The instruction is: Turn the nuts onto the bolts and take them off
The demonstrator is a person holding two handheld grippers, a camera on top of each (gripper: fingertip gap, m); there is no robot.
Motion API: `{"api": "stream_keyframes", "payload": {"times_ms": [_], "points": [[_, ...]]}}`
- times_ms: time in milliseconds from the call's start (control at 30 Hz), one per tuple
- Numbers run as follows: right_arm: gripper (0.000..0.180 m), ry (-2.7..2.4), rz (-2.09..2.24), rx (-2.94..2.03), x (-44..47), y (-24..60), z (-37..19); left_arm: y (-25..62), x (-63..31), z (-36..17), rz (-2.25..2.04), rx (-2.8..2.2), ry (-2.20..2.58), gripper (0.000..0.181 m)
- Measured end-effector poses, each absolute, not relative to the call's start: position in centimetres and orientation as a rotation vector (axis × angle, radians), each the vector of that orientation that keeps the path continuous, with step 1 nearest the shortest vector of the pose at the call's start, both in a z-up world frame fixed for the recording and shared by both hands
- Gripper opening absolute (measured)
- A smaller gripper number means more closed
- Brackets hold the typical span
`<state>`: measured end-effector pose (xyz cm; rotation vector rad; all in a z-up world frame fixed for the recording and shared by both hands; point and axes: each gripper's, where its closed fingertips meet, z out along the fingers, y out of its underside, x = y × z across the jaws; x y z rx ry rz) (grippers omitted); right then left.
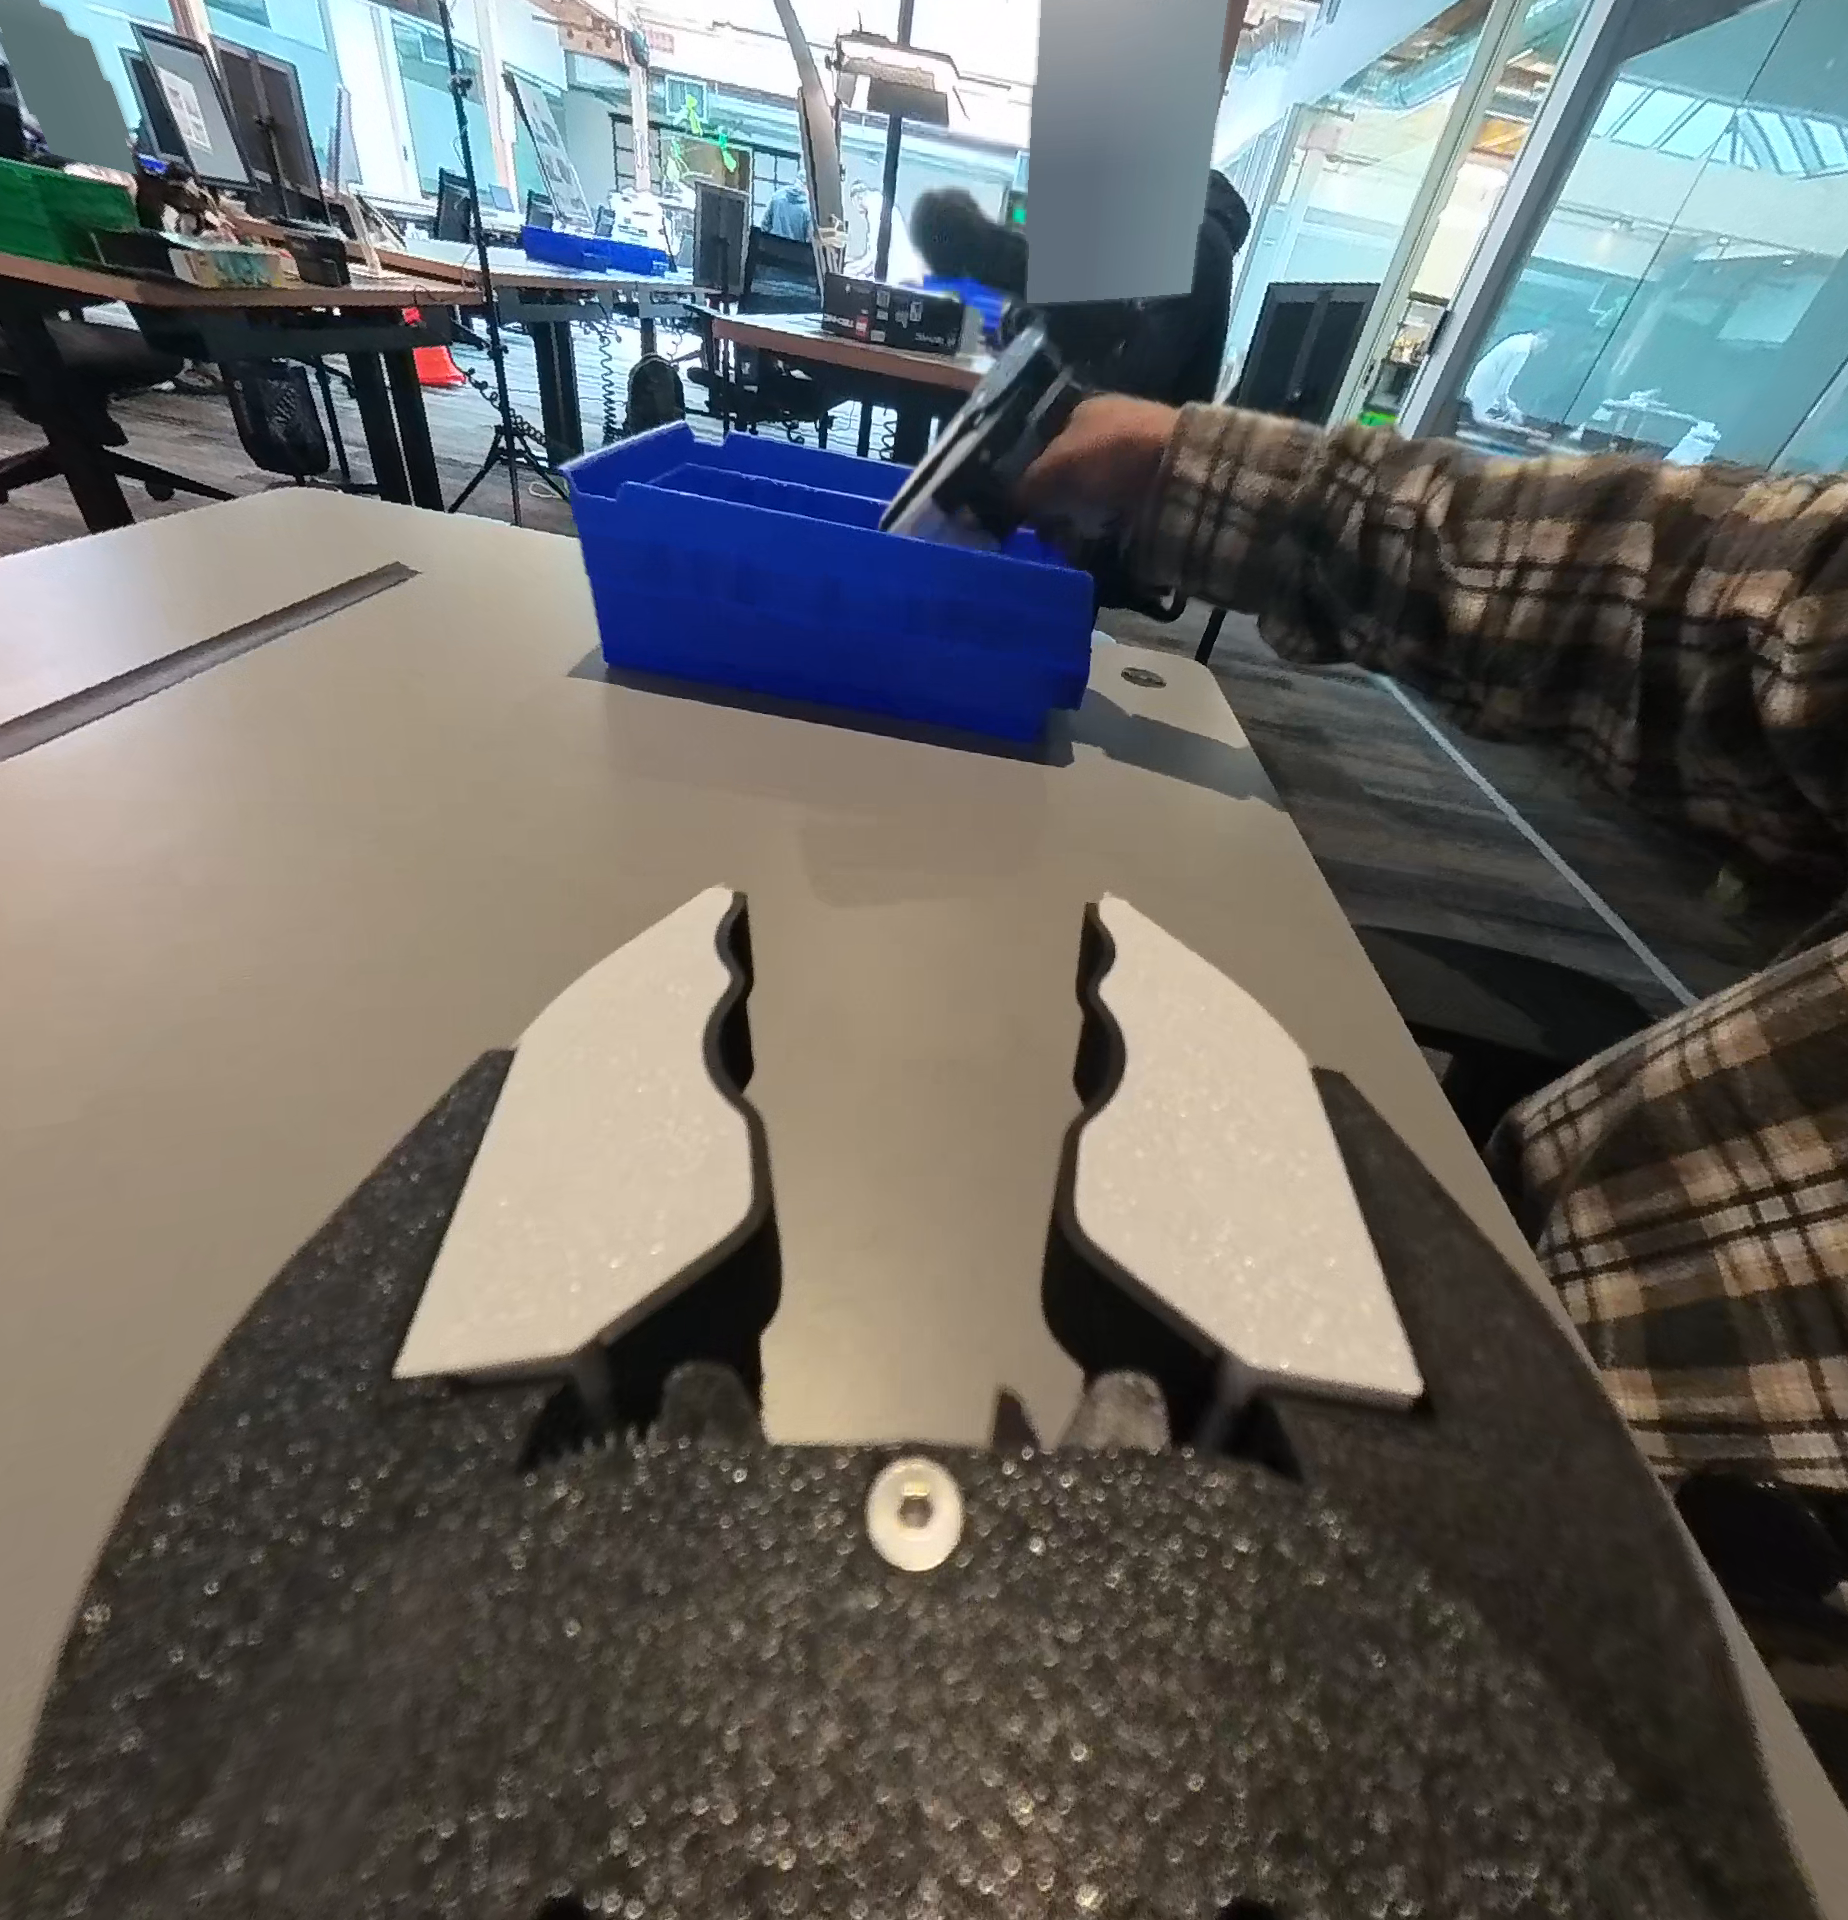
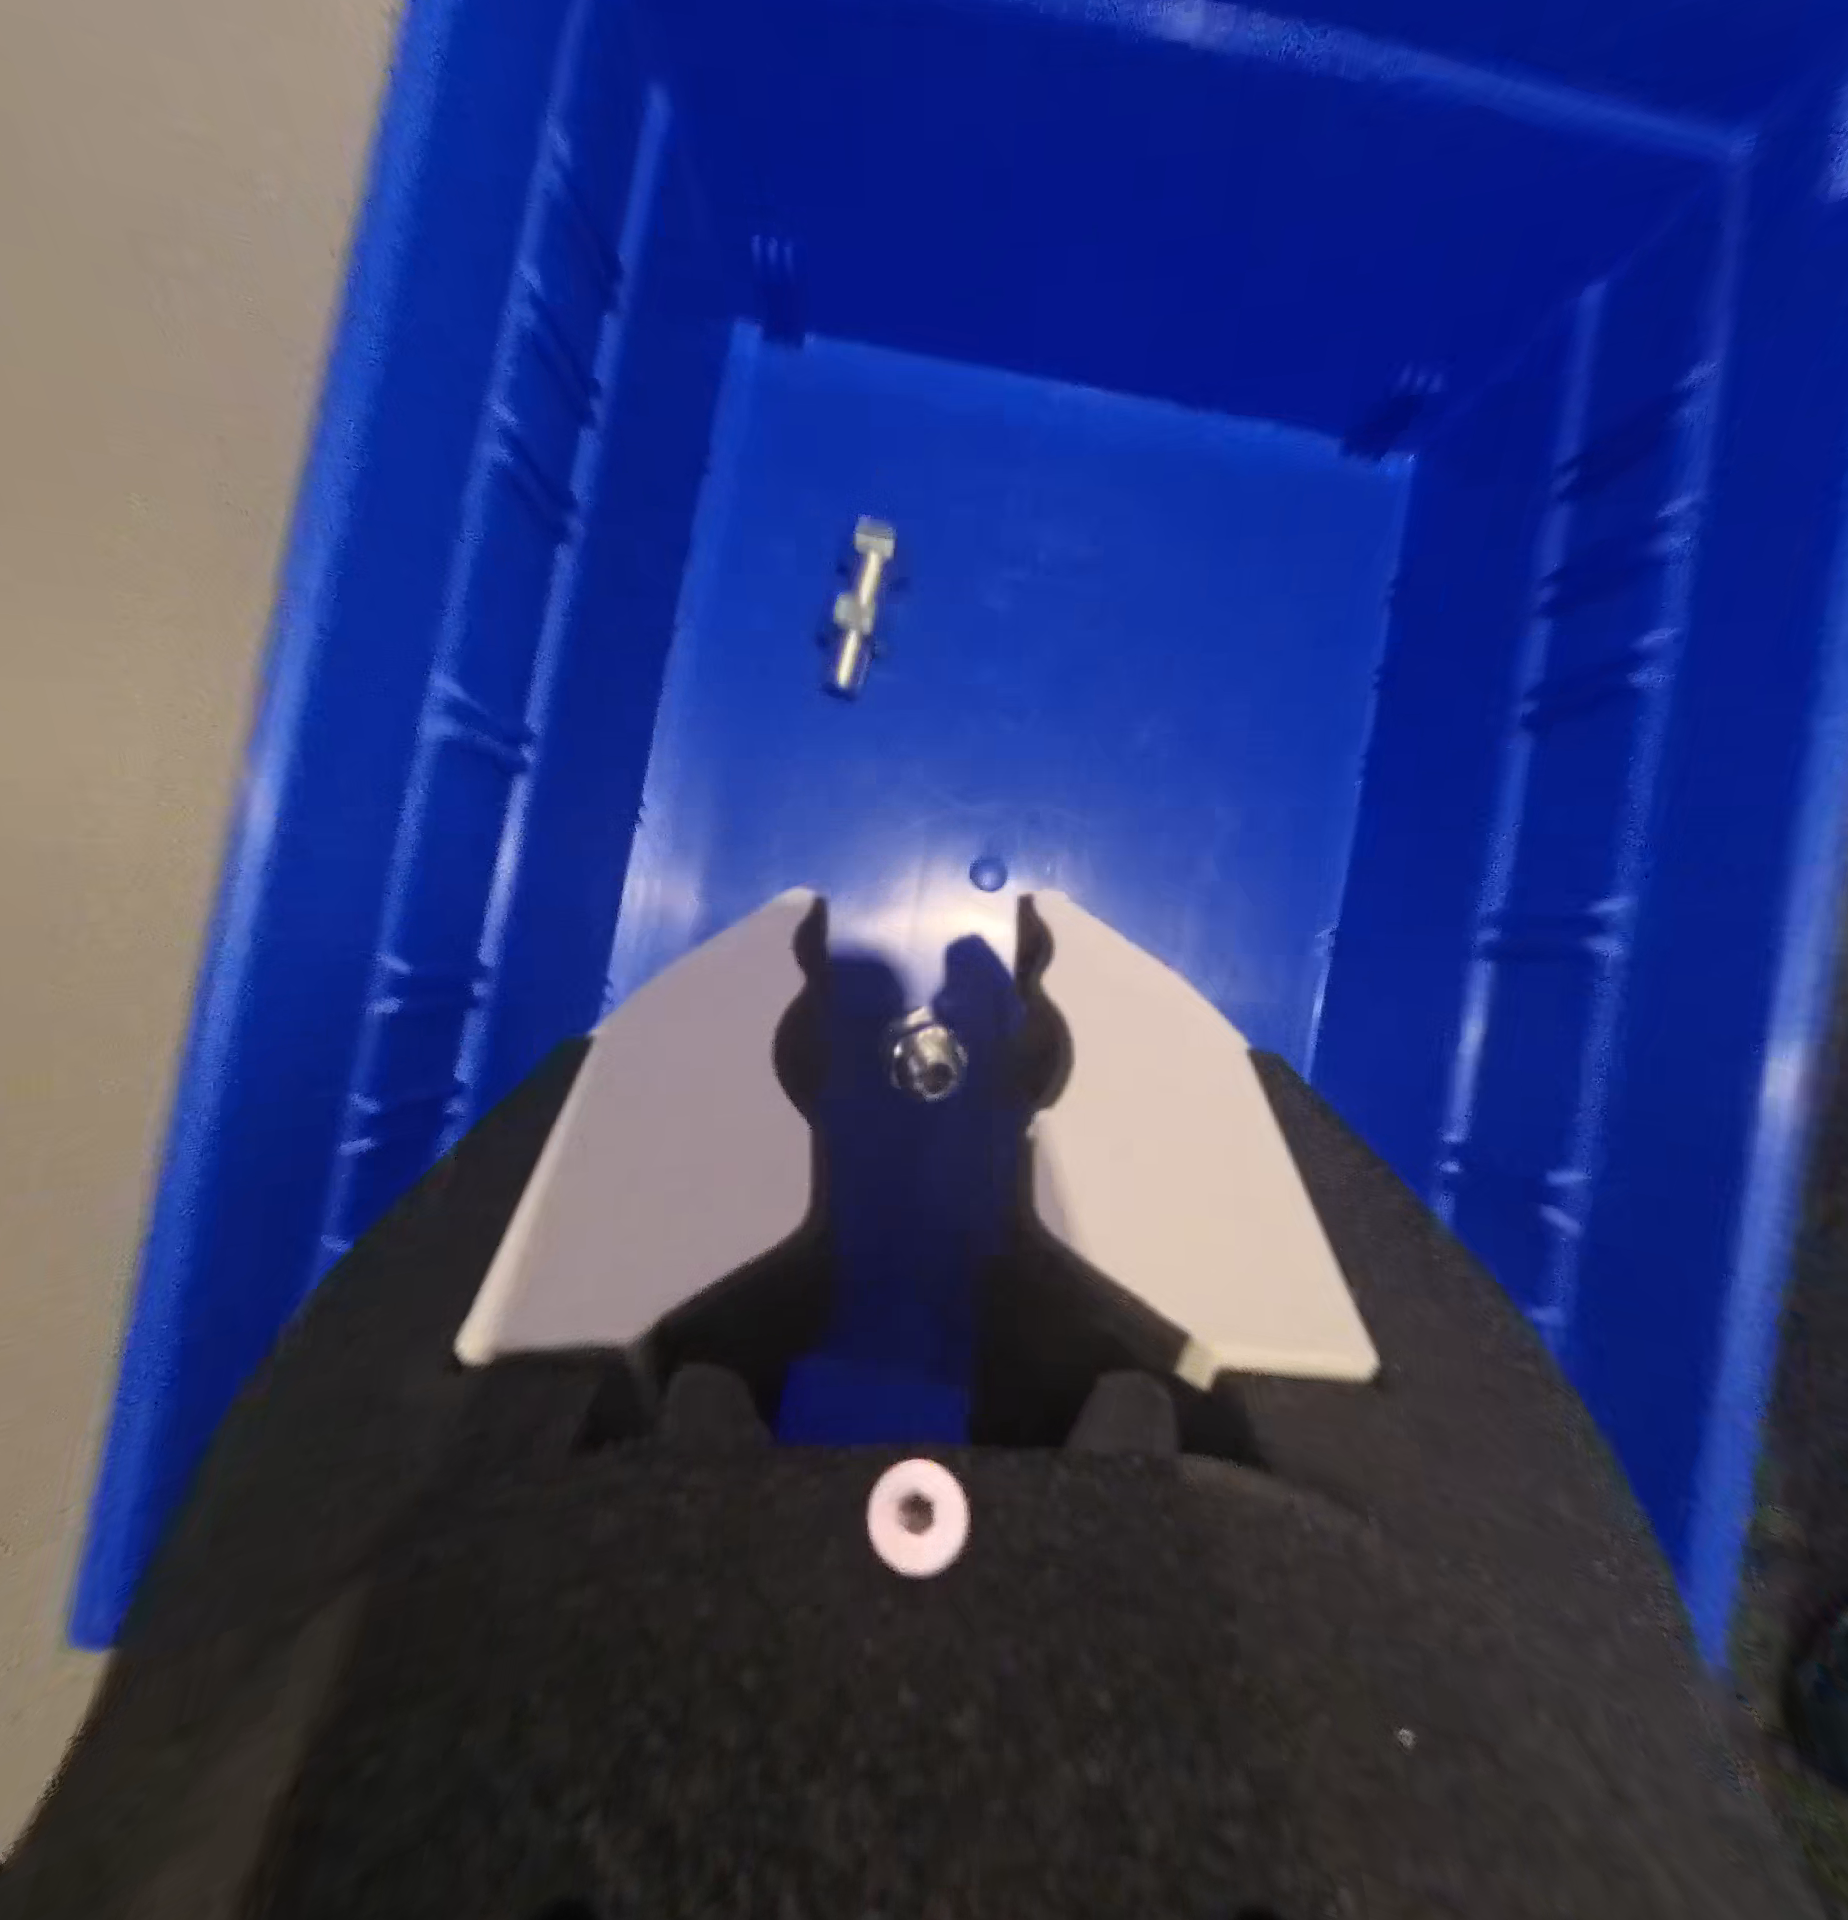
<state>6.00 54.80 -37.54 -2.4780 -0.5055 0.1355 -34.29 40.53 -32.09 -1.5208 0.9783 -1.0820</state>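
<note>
In the right wrist view I look down into a blue bin (image 2: 1522, 727). A silver bolt with a nut on its shaft (image 2: 860, 613) lies on the bin floor, ahead and to the left. A second silvery fastener (image 2: 930, 1065), seen end-on, stands between the fingers of my right gripper (image 2: 920, 909). The jaws are open on either side of it and I see no contact. My left gripper (image 1: 915, 914) is open and empty, low over the grey table (image 1: 380, 883). In the left wrist view the right gripper (image 1: 961, 457) dips into the blue bin (image 1: 826, 613).
The bin stands near the table's far right corner. A dark slot (image 1: 193, 644) runs along the table at the left. A plaid-sleeved arm (image 1: 1522, 582) reaches over the right edge. Office desks, monitors and a tripod stand beyond the table.
</note>
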Motion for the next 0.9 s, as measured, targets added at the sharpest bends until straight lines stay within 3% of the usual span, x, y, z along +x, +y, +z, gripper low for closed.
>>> {"api": "stream_keyframes", "payload": {"times_ms": [267,400,567,900], "points": [[0.089,-0.527,0.233,-1.894,-1.4,55.2,-20.9,40.9,-34.7,-32.0,-1.08,-1.523,0.952,0.06],[0.108,-0.677,0.334,-1.67,-9.4,52.6,-17.4,41.0,-34.7,-32.1,-1.079,-1.527,0.945,0.06],[0.125,-0.824,0.561,-1.515,-18.8,49.0,-19.9,41.2,-35.0,-32.0,-1.069,-1.527,0.94,0.06],[0.122,-0.809,0.735,-1.402,-24.8,47.9,-29.4,41.8,-35.5,-32.3,-1.057,-1.54,0.924,0.059]]}}
